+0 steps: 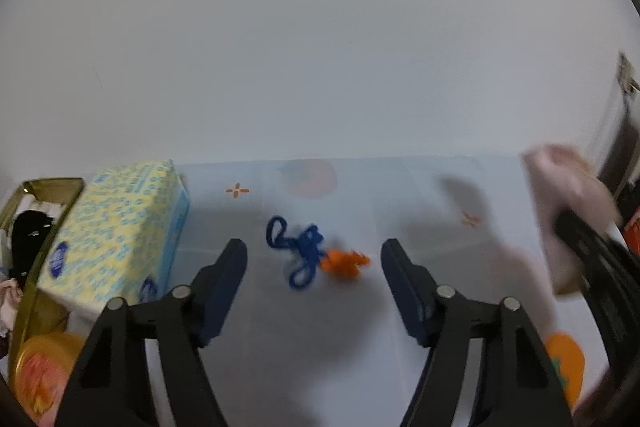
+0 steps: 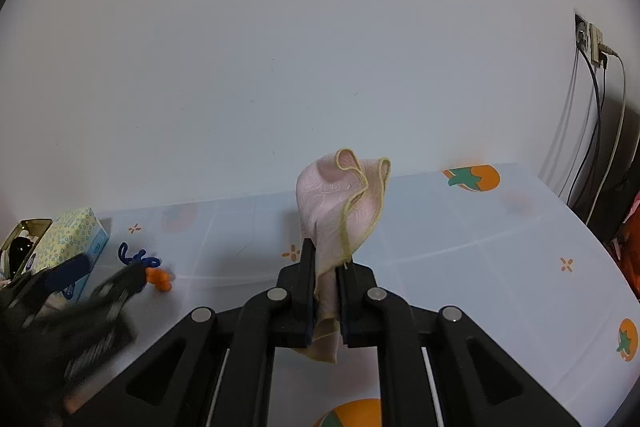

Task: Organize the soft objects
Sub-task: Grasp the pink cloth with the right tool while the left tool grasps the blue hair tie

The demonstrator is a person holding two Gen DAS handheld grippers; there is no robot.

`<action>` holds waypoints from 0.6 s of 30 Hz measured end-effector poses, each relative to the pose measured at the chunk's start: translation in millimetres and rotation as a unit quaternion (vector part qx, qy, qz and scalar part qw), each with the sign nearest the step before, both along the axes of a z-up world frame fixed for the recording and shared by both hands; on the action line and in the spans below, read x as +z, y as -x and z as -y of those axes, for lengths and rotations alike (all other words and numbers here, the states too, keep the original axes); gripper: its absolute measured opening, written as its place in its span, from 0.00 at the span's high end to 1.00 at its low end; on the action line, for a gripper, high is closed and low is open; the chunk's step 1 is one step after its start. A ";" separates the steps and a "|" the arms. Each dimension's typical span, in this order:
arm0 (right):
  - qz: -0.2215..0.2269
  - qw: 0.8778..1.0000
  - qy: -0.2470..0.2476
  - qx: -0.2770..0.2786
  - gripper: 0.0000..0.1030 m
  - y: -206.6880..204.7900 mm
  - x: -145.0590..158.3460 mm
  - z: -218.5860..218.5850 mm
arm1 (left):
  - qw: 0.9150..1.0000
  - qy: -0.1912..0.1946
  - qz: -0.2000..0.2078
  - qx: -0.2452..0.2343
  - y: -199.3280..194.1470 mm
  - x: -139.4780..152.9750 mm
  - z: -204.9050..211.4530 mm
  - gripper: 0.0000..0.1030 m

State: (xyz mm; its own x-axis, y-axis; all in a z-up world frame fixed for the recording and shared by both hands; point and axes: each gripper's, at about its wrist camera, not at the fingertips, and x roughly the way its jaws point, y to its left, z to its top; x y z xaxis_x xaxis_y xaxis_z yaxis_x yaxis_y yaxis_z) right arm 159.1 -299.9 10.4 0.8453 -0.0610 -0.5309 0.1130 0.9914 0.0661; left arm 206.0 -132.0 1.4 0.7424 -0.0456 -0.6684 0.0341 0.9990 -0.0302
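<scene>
Two wrist views over a white tablecloth (image 2: 460, 251) printed with orange fruit. Your right gripper (image 2: 327, 291) is clamped on a pink cloth (image 2: 340, 199) with a yellow hem; the cloth is pinched between the pads, its free part standing up and flopping toward 12 o'clock, a short tail hanging below the jaws. In the left view that cloth shows only as a pink blur at 3 o'clock. Your left gripper (image 1: 314, 279) stands apart with nothing between the pads, its jaws roughly half spread and pointing down at the table. The next soft thing, a tangle of blue yarn (image 1: 298, 251) touching an orange yarn scrap (image 1: 344, 262), lies on the cloth just ahead of the left fingertips, at 12 o'clock and centred in the gap. A yellow-and-blue tissue pack (image 1: 116, 231) sits at 10 o'clock, and beside it, at 9 o'clock, a gold-rimmed tin (image 1: 44, 187) that seems already to hold dark and pale items; it is likely the destination, though this is a judgement. To do the step well, lower the left jaws straight over the thickest knot of the blue yarn, touch the table lightly, and close fully, since loose strands slip. Keep the right gripper raised and clear, so the hanging cloth does not drag across the yarn.
</scene>
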 end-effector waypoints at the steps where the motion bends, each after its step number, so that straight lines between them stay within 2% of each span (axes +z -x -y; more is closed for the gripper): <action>1: -0.001 1.000 -0.001 0.000 0.90 -0.3 -0.1 0.3 | 1.000 0.007 -0.012 0.006 -8.2 -2.7 -1.6 0.36; 5: -0.007 1.000 -0.003 0.002 0.90 -3.1 -2.4 0.6 | 0.998 0.023 -0.052 0.028 -32.5 -12.9 -5.3 0.37; 7: -0.009 1.000 -0.006 0.000 0.90 -3.2 -3.7 0.7 | 0.996 0.028 -0.086 0.023 -41.4 -21.2 -4.6 0.42; 10: -0.017 1.000 -0.013 0.000 0.90 -6.6 -6.1 2.9 | 0.996 0.020 -0.085 0.024 -41.3 -20.1 -2.9 0.43; 12: -0.018 1.000 -0.017 -0.002 0.90 -6.1 -6.2 3.7 | 0.996 0.019 -0.083 0.023 -42.0 -19.5 -1.8 0.61; 13: -0.018 1.000 -0.017 -0.002 0.90 -7.0 -6.7 4.7 | 0.996 0.016 -0.083 0.009 -43.8 -19.4 3.4 0.89; 14: -0.017 1.000 -0.017 -0.002 0.90 -7.0 -6.4 4.5 | 0.996 0.009 -0.083 0.001 -39.7 -18.7 5.8 0.94; 16: -0.016 1.000 -0.016 0.000 0.90 -6.4 -7.1 3.3 | 0.996 0.010 -0.083 -0.019 -30.6 -16.5 5.6 0.96; 18: -0.011 1.000 -0.018 0.003 0.90 -4.5 -6.5 2.0 | 0.996 0.036 -0.073 -0.030 -14.8 -14.8 1.0 0.96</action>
